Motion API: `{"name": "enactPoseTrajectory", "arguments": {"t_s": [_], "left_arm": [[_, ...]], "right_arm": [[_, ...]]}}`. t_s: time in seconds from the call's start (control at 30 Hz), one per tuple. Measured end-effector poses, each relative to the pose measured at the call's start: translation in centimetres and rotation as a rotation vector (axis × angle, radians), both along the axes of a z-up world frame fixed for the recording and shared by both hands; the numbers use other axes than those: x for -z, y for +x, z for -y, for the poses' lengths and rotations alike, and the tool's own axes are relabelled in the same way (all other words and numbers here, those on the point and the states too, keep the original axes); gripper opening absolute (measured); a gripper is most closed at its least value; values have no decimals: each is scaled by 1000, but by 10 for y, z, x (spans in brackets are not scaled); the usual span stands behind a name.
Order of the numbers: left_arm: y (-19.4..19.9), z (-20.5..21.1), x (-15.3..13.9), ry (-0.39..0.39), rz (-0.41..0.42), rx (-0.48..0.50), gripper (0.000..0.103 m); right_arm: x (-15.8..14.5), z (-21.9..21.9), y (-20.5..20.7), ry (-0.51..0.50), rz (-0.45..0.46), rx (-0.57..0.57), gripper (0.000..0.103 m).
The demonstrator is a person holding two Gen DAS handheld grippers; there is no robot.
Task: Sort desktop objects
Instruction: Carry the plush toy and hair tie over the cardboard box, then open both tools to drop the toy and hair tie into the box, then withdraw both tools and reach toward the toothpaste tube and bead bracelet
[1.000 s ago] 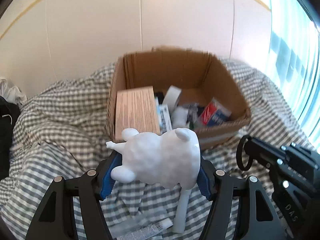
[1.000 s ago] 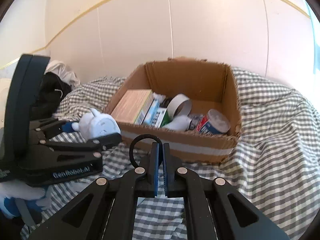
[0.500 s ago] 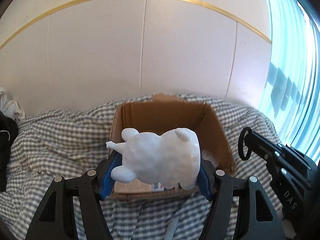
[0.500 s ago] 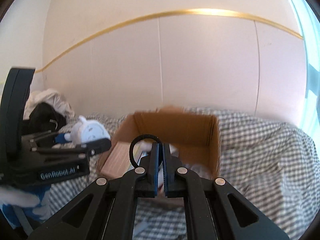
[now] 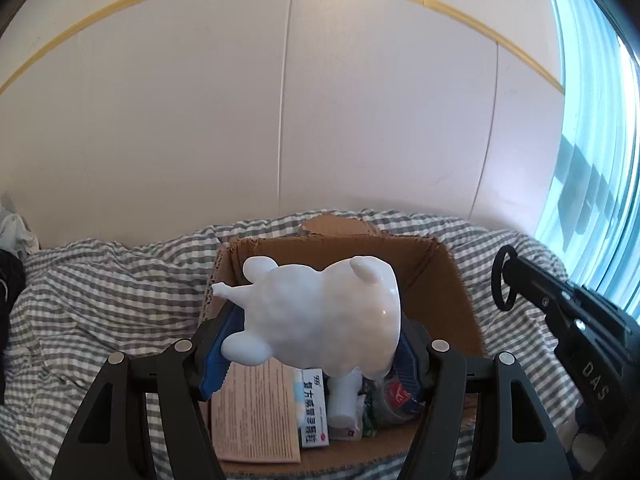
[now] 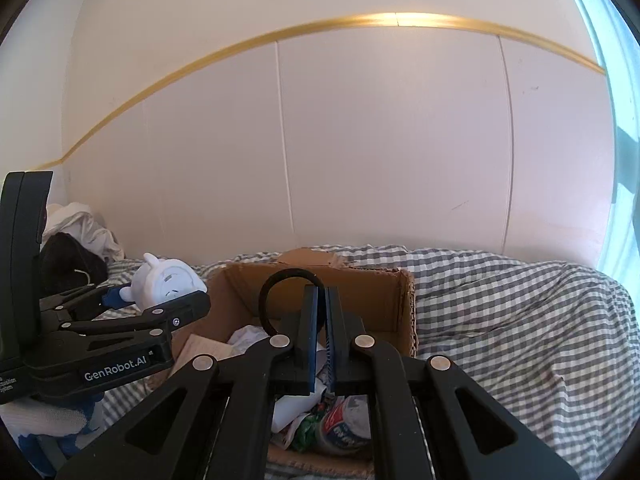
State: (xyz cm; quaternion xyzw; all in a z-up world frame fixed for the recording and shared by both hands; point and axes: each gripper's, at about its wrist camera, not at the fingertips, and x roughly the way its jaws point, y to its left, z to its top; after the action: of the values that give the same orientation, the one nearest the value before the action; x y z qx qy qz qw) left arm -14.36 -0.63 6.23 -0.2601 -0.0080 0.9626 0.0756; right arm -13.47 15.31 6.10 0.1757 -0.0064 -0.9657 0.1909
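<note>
Holding the white plastic bear toy [image 5: 324, 316] in my left claw [image 5: 316, 344], I see the brown cardboard box [image 5: 452, 280] open right below; my right claw [image 6: 322, 336] pinches a black ring [image 6: 276, 284].

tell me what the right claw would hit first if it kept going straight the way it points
Probably the far inner wall of the cardboard box, just ahead of the right claw and its black ring; depth is hard to judge.

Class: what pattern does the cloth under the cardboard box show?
Grey-and-white check on the cloth, clearest in the right wrist view.
</note>
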Motion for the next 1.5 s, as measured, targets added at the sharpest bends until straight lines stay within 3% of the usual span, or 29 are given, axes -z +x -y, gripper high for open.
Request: {"name": "enactPoseTrajectory", "arguments": {"t_s": [0.37,0.63,0.7,0.77,0.83,0.9,1.07,1.13,1.2,1.33,1.5], "left_arm": [[-47,-9,33,-48,67,15,69],[-65,-13,45,-60,112,-5,69],[-68,-14,44,-65,112,-19,70],[-67,-15,40,-61,108,-31,79],[-67,-14,35,-50,95,-43,82],[-63,-11,26,-46,78,-53,82],[-50,-10,3,-52,41,-66,90],[-44,-10,-5,-50,23,-70,93],[-38,-10,-12,-47,9,-72,93],[-21,-10,-26,-32,-16,-80,97],[7,-13,-43,-13,-67,-82,103]], "right_arm": [[40,-1,-69,38,146,23,3],[58,8,-79,84,225,14,3],[58,10,-77,86,225,15,3],[57,12,-76,90,224,14,6],[56,13,-72,93,229,12,20],[54,10,-69,82,225,14,49],[45,2,-60,59,221,34,62],[41,-1,-56,56,212,43,75],[36,-3,-51,47,201,46,81],[27,-7,-37,32,174,34,82],[15,-12,-17,6,117,56,92]]}}
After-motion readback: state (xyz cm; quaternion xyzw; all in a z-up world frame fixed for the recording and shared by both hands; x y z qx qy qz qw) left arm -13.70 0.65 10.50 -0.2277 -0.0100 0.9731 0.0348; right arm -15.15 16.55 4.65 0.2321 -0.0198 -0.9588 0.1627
